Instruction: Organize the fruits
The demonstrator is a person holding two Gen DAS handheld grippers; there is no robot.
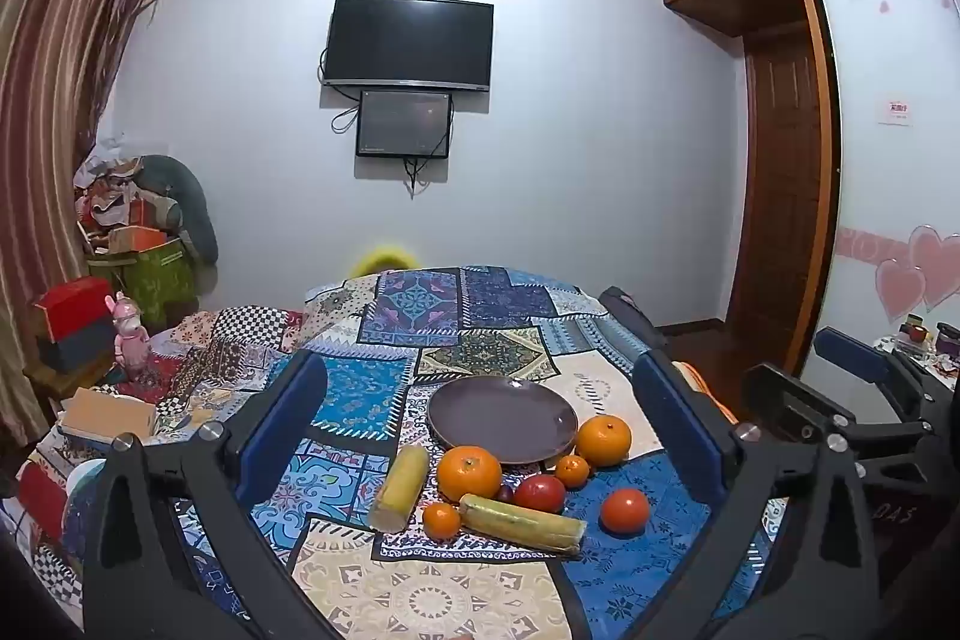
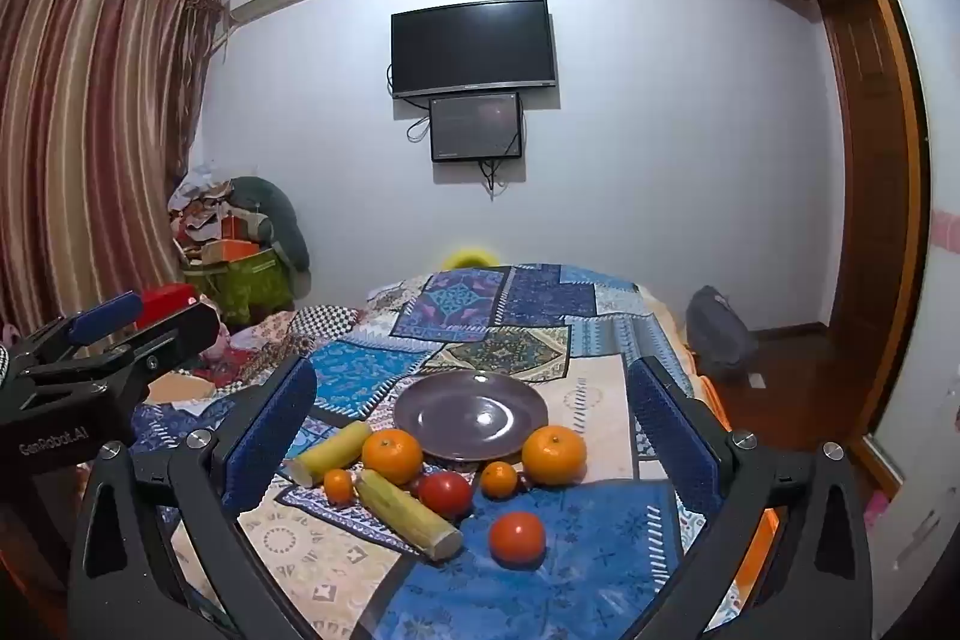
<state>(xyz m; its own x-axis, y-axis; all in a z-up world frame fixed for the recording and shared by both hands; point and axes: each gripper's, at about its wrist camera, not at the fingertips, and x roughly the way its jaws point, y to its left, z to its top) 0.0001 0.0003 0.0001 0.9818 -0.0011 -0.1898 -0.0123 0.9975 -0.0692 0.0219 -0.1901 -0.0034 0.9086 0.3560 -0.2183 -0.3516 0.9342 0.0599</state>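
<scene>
An empty purple plate (image 1: 503,418) (image 2: 471,414) lies on a patchwork cloth. In front of it lie two large oranges (image 1: 468,472) (image 1: 605,439), two small oranges (image 1: 441,520) (image 1: 572,470), two red tomatoes (image 1: 539,493) (image 1: 625,510) and two yellow-green cane pieces (image 1: 401,486) (image 1: 522,522). The nearest tomato (image 2: 516,537) and a cane piece (image 2: 408,513) show in the right wrist view. My left gripper (image 1: 480,436) is open above the fruit. My right gripper (image 2: 474,430) is open too. Neither holds anything.
The cloth (image 1: 432,592) covers a bed. Boxes and a pink toy (image 1: 131,334) crowd the left side. A grey bag (image 2: 717,328) sits on the floor at right. A TV (image 1: 409,43) hangs on the far wall. A wardrobe (image 1: 792,160) stands at right.
</scene>
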